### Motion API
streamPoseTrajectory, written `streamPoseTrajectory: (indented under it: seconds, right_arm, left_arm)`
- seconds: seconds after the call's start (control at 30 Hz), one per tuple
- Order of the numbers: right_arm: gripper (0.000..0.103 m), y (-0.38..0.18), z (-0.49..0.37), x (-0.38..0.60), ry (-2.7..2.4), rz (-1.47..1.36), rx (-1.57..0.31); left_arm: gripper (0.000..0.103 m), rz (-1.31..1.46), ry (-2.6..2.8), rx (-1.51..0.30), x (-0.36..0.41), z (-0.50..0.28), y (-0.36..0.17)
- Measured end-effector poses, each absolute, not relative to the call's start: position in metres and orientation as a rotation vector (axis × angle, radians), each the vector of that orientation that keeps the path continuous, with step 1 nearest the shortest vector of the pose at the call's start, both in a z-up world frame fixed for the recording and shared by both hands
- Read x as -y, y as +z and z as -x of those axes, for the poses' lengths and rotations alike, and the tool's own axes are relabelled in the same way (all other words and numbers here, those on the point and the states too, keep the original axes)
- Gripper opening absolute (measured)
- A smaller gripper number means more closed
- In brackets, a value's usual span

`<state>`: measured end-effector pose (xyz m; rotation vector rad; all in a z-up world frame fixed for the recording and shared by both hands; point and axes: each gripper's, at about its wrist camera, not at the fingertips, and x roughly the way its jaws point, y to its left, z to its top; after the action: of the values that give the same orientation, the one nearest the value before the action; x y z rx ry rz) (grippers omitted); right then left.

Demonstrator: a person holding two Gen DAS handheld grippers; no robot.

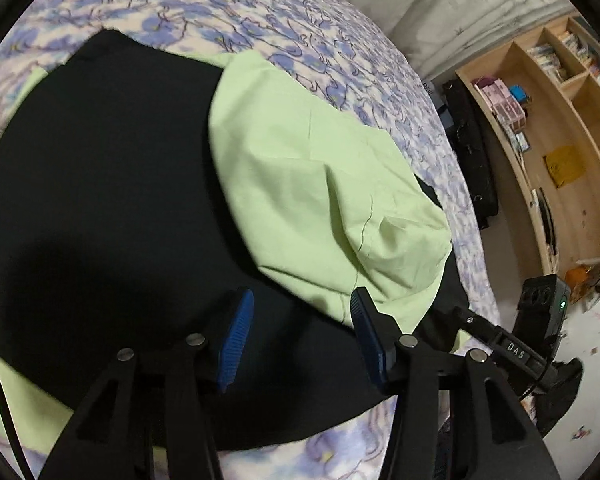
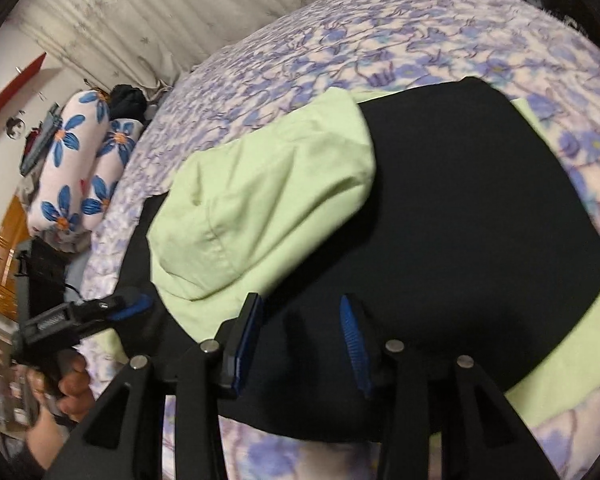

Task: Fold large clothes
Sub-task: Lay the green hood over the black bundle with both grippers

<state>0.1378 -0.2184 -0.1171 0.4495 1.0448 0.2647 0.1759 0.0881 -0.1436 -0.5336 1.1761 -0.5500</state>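
Hovering over the bed (image 1: 320, 40), the left gripper (image 1: 296, 336) is standing parted, nothing between its blue pads, just above the black garment (image 1: 100, 200). A light green garment (image 1: 320, 192) is lying just ahead of it. The right gripper (image 2: 300, 336) is likewise gaping, unladen, over the same black cloth.

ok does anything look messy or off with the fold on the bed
Yes. The light green fabric lies bunched and wrinkled, slanting across one side of the black garment rather than flat. More green sticks out unevenly from under the black cloth's edges. Both tongs are open with nothing between them.
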Motion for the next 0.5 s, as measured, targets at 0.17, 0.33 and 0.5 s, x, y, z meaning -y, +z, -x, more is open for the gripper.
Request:
streamPoseTrajectory:
  seconds: [0.17, 0.33, 0.5]
  right_arm:
    - [0.041, -0.126, -0.154, 0.217, 0.286, -0.529, -1.031]
    - [0.012, -0.124, -0.159, 0.208, 0.315, -0.525, -0.967]
    - [0.006, -0.117, -0.141, 0.203, 0.351, -0.595, -0.944]
  left_arm:
    - [0.047, 0.578, -0.558, -1.169, -0.076, -0.182, -0.154]
    - [0.008, 0.584, -0.555, -1.127, -0.06, -0.185, -0.149]
    - [0.005, 0.496, -0.495, -1.049, -0.06, -0.173, -0.118]
